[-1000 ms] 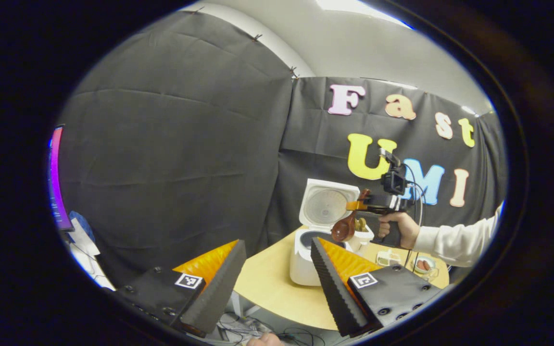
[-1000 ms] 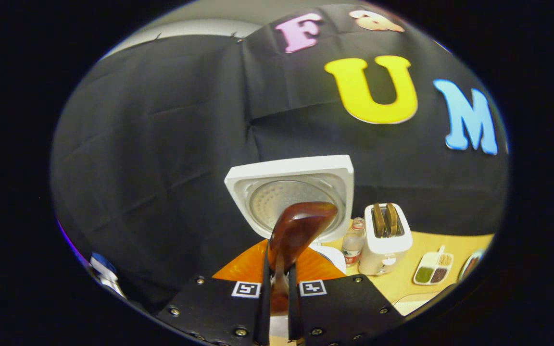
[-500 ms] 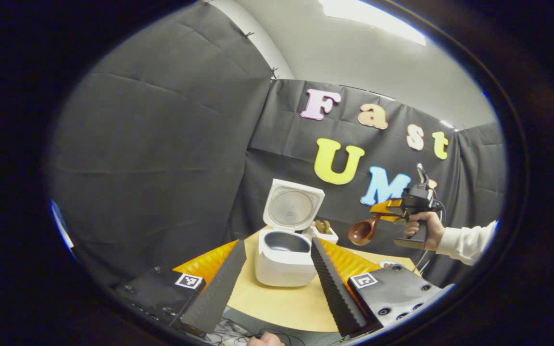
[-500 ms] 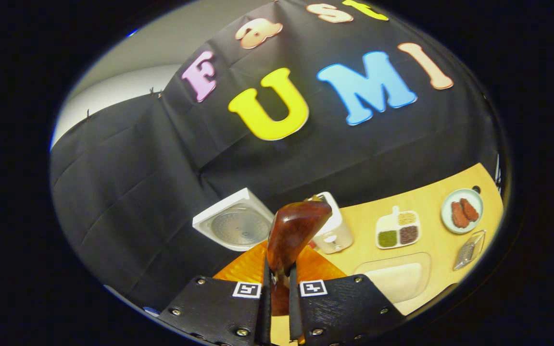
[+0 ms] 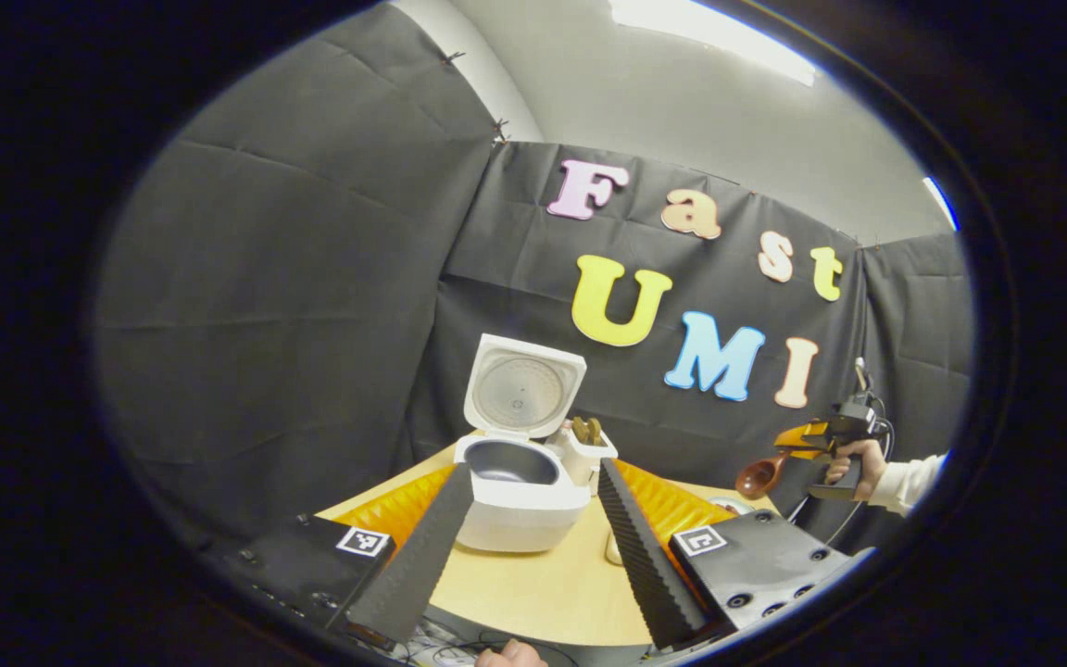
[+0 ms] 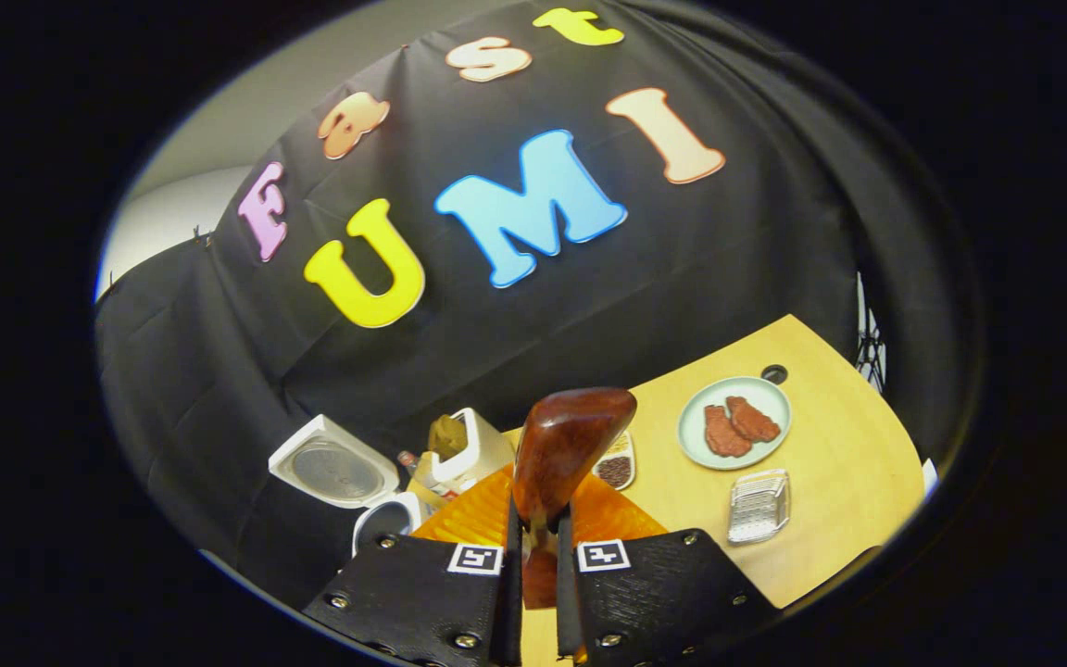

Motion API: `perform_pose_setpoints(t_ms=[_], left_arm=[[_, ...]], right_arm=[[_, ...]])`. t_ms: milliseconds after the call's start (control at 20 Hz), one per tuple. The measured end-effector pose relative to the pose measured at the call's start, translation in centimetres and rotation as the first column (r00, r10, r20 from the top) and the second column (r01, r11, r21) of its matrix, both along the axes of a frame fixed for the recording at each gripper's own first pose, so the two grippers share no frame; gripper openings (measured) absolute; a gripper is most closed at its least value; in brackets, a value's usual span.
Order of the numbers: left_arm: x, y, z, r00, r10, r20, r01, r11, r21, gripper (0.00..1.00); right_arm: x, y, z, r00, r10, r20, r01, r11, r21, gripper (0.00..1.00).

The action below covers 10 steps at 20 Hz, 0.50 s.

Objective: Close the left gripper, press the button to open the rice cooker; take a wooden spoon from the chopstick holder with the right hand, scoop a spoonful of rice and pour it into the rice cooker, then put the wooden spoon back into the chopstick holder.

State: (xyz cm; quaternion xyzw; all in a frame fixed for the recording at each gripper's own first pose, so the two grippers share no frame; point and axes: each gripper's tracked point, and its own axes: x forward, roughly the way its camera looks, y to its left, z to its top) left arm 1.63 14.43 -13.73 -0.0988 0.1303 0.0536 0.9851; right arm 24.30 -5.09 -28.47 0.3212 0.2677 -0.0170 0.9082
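The white rice cooker (image 5: 520, 500) stands open on the table, lid (image 5: 524, 384) raised and its dark pot showing. My left gripper (image 5: 534, 477) is open in front of it, apart from it, with nothing between the fingers. Far right, a hand holds my right gripper (image 5: 802, 443) in the air, carrying the brown wooden spoon (image 5: 760, 477). In the right gripper view my right gripper (image 6: 535, 523) is shut on the spoon's handle, and the spoon bowl (image 6: 571, 445) stands up ahead. The open rice cooker (image 6: 339, 472) lies low at the left there.
A white toaster (image 5: 584, 445) holding toast stands right of the cooker. On the wooden table (image 6: 830, 445) are a plate of meat (image 6: 733, 426), a clear ribbed container (image 6: 756, 505) and a divided dish of grains (image 6: 617, 468). Cables hang below the table's near edge.
The right gripper has carried the spoon away from above the cooker, off to the right. The left gripper view has swung so the cooker sits more centred between its fingers.
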Motion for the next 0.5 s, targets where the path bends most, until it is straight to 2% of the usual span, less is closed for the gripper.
perform_pose_setpoints(t_ms=[200, 500], left_arm=[[1.5, -4.1, -1.2, 0.999, 0.022, -0.048, -0.020, 0.999, 0.035, 0.94], [3.1, -10.4, -2.2, 0.992, 0.065, -0.105, -0.059, 0.996, 0.063, 0.94]], right_arm=[[-0.7, -6.3, -4.7, 0.998, -0.020, -0.053, 0.019, 1.000, -0.015, 0.15], [0.0, -12.4, -12.3, 0.990, -0.038, -0.138, 0.037, 0.999, -0.010, 0.15]])
